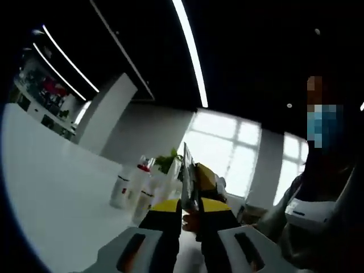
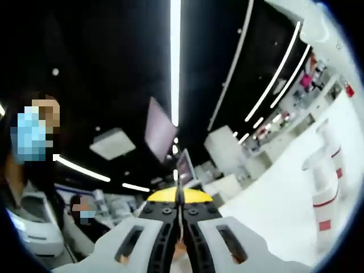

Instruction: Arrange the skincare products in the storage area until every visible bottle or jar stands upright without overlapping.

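Left tool [image 1: 191, 213] narrow, right tool [image 2: 180, 207] pressed closed and empty, white bottles [image 1: 133, 185] upright on the white table [image 1: 51, 187]

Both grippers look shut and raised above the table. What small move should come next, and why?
Probably lower the left gripper toward the white bottles with red bands and open it. Its jaws are closed and above the white table, where the bottles stand close together.

I get a dark ceiling cut by bright strip lights [image 2: 175, 62]; windows [image 1: 224, 151] ahead of the left gripper blow out. Table [image 1: 51, 187] glares white. Edges bend, bottles [image 1: 133, 185] soft.
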Motion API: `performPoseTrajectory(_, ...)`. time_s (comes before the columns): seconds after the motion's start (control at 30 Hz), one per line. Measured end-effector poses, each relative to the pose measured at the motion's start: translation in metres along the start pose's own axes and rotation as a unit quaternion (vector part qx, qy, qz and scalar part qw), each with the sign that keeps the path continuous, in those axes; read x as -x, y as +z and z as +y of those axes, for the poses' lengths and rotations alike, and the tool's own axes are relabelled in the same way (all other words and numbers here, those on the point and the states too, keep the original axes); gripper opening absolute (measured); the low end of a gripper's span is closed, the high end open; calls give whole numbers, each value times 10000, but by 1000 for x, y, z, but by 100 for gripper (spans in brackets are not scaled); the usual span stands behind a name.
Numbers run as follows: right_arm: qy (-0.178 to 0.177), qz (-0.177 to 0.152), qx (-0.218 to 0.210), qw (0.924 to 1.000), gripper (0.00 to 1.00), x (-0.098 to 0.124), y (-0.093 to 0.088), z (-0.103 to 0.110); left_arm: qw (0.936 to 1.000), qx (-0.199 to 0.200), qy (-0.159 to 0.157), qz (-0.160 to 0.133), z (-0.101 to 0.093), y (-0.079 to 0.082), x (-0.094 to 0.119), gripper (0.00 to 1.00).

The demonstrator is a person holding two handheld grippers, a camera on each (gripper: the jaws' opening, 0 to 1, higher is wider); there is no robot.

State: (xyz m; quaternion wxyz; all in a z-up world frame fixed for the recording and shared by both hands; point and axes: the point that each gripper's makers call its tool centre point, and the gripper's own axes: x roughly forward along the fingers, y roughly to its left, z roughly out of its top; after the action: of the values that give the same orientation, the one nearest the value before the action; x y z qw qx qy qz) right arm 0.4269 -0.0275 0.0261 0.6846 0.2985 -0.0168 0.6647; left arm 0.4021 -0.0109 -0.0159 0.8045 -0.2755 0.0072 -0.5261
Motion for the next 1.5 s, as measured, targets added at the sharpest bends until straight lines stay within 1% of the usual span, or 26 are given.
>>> performPoseTrajectory(0.1,12,36,-27,10000,0,-1,-4,2,10000,-87,9,-39,-2,4,4,2)
performPoseTrajectory(0.13,-16,85,-17,10000,0,-1,-6,1,9999,-134,23,-75,-3,5,5,1)
performPoseTrajectory(0.17,-39,146,-3,9999,0,-2,-8,1,9997,-182,83,-171,-1,9,8,1)
performPoseTrajectory(0.23,-102,297,57,9995,0,-3,-14,-2,9988,-75,118,-464,2,19,11,1)
performPoseTrajectory(0.27,-118,451,109,9989,0,-3,-20,-3,9982,99,88,-586,3,23,13,1)
performPoseTrajectory(0.33,-93,653,136,9977,0,-5,-31,0,9969,335,29,-707,4,28,17,1)
performPoseTrajectory(0.37,-101,744,149,9971,0,-6,-35,0,9969,322,32,-713,4,28,17,1)
performPoseTrajectory(0.4,-143,942,143,9953,0,-5,-44,-1,9966,296,55,-765,4,29,18,1)
performPoseTrajectory(0.43,-152,1035,125,9944,0,-6,-48,-2,9965,287,96,-780,5,29,18,1)
performPoseTrajectory(0.47,-165,1247,99,9920,0,-5,-57,-3,9965,256,160,-784,6,29,17,1)
performPoseTrajectory(0.5,-166,1286,122,9915,0,-5,-59,-3,9965,246,187,-774,7,28,17,2)
performPoseTrajectory(0.63,-254,1266,172,9915,0,-3,-56,-5,9964,146,294,-782,10,28,16,4)
performPoseTrajectory(0.67,-300,1204,163,9921,0,-2,-52,-6,9957,0,385,-839,13,29,15,5)
performPoseTrajectory(0.7,-336,1115,179,9930,0,-2,-47,-9,9957,-77,434,-811,14,28,15,5)
performPoseTrajectory(0.77,-423,926,159,9947,0,0,-38,-12,9960,-71,516,-725,17,25,14,6)
performPoseTrajectory(0.83,-432,764,19,9961,0,2,-31,-14,9960,-9,564,-700,20,24,15,6)
performPoseTrajectory(0.9,-424,734,-173,9963,0,2,-29,-17,9959,76,577,-695,22,25,15,6)
performPoseTrajectory(0.93,-397,724,-232,9963,0,2,-29,-16,9961,121,539,-692,21,25,16,4)
performPoseTrajectory(1.0,-395,761,-254,9960,0,2,-31,-16,9962,179,535,-667,21,24,15,3)
performPoseTrajectory(1.1,-394,806,-243,9957,0,1,-34,-15,9963,161,572,-628,23,23,16,1)
performPoseTrajectory(1.2,-382,819,-311,9954,0,2,-33,-16,9964,290,514,-616,21,23,16,1)
performPoseTrajectory(1.27,-396,859,-187,9953,0,2,-33,-16,9962,317,561,-580,22,21,16,1)
performPoseTrajectory(1.3,-456,934,28,9946,0,2,-34,-18,9961,314,596,-563,22,21,16,1)
performPoseTrajectory(1.33,-443,930,235,9944,1,2,-33,-17,9960,321,616,-559,23,21,16,1)
performPoseTrajectory(1.4,-426,863,449,9943,3,1,-29,-15,9950,462,640,-610,25,22,18,1)
performPoseTrajectory(1.5,-607,746,1009,9902,12,2,-18,-15,9889,1012,756,-787,37,27,25,1)
